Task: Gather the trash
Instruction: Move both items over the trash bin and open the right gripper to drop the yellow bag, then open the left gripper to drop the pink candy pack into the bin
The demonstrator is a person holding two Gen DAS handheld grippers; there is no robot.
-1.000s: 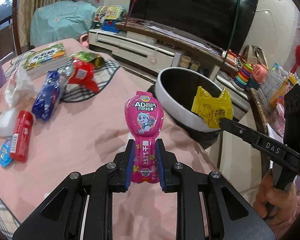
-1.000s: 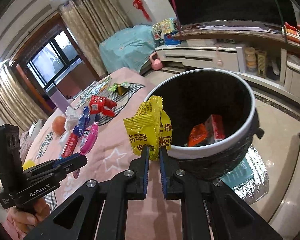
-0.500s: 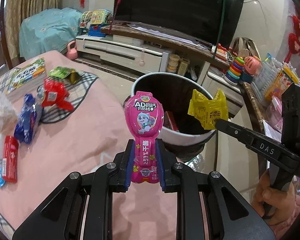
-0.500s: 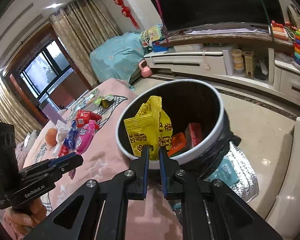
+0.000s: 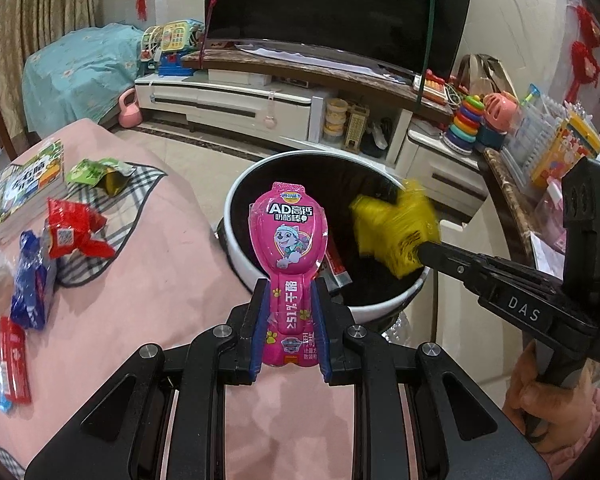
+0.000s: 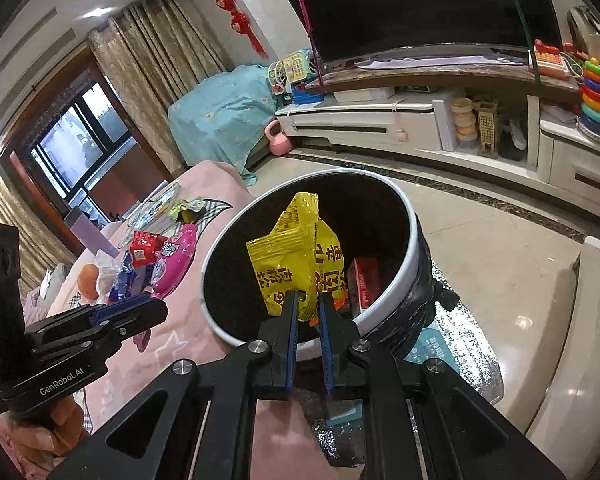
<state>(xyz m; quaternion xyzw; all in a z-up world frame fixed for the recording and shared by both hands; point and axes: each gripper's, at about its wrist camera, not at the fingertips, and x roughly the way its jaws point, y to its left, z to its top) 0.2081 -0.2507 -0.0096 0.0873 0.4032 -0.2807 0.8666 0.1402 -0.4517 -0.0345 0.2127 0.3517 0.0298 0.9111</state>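
My left gripper (image 5: 286,286) is shut on a pink cheese-stick wrapper (image 5: 287,236), held upright at the near rim of the white-rimmed black trash bin (image 5: 236,208). My right gripper (image 6: 307,300) is shut on a yellow snack packet (image 6: 296,264) that hangs over the mouth of the bin (image 6: 410,236). In the left wrist view that packet (image 5: 394,226) is blurred above the bin and the right gripper (image 5: 424,250) reaches in from the right. A red wrapper (image 6: 364,282) and an orange one lie inside the bin. The left gripper (image 6: 152,306) with the pink wrapper (image 6: 176,262) shows left of the bin.
More wrappers lie on the pink-covered table (image 5: 160,264): a red one (image 5: 74,228), a blue one (image 5: 30,284), a green one (image 5: 100,170), a red stick pack (image 5: 14,356), plus a book (image 5: 32,176). A TV stand (image 5: 260,100) and toy-laden shelf (image 5: 540,152) stand beyond the bin.
Both grippers have moved toward the bin with their wrappers. The yellow packet went from outside the bin's rim to over its mouth, and the pink wrapper now stands at the bin's near rim.
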